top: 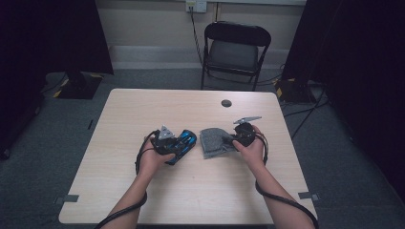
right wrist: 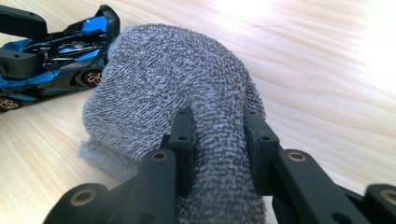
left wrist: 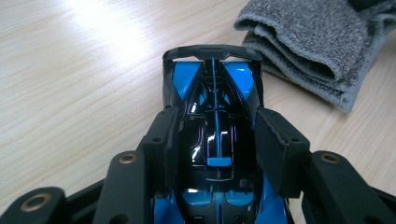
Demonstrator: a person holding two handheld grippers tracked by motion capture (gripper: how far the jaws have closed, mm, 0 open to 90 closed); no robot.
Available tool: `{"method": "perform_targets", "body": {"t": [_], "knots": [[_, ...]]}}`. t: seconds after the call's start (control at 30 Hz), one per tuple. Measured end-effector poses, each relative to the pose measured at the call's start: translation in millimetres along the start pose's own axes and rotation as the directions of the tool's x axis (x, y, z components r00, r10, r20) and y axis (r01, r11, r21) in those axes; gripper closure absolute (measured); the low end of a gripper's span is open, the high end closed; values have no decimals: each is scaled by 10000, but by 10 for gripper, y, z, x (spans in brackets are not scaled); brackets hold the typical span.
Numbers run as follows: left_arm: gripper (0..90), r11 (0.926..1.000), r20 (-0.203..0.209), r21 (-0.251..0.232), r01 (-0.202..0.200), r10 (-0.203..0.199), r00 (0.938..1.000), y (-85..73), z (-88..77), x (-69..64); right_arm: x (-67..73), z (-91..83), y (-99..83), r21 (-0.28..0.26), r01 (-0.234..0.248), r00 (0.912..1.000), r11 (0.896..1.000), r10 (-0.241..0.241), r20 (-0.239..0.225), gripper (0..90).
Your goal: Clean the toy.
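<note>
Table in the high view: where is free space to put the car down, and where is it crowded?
Bare wood lies along the table's far edge up to the dark round spot, and along the near edge. The middle is crowded: left gripper with toy car, right gripper with grey cloth.

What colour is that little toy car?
Glossy black with bright blue panels; the toy car shows best in the left gripper view.

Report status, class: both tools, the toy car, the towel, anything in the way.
Left tool clamped on blue-black toy car. Right tool pinching folded grey towel. Car and towel side by side on table, apart. Nothing between them.
</note>
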State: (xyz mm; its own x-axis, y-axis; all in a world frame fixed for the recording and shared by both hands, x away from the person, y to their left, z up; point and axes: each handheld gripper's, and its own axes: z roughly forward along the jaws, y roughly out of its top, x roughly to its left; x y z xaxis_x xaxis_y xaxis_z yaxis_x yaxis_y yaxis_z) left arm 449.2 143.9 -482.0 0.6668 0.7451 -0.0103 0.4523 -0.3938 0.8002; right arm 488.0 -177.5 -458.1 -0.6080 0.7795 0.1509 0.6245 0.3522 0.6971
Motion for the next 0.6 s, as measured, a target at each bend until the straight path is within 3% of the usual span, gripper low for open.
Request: {"method": "perform_targets", "body": {"t": [0.2,0.6], "knots": [[514,10000,35,14,61,-61,10000,3,2,-5,41,-156,-12,-325,180,9986,9993,-196,-499,687],[496,9993,1,213,301,-301,9995,43,12,-13,279,-323,-37,-534,821,9878,9952,-884,-1282,686]]}}
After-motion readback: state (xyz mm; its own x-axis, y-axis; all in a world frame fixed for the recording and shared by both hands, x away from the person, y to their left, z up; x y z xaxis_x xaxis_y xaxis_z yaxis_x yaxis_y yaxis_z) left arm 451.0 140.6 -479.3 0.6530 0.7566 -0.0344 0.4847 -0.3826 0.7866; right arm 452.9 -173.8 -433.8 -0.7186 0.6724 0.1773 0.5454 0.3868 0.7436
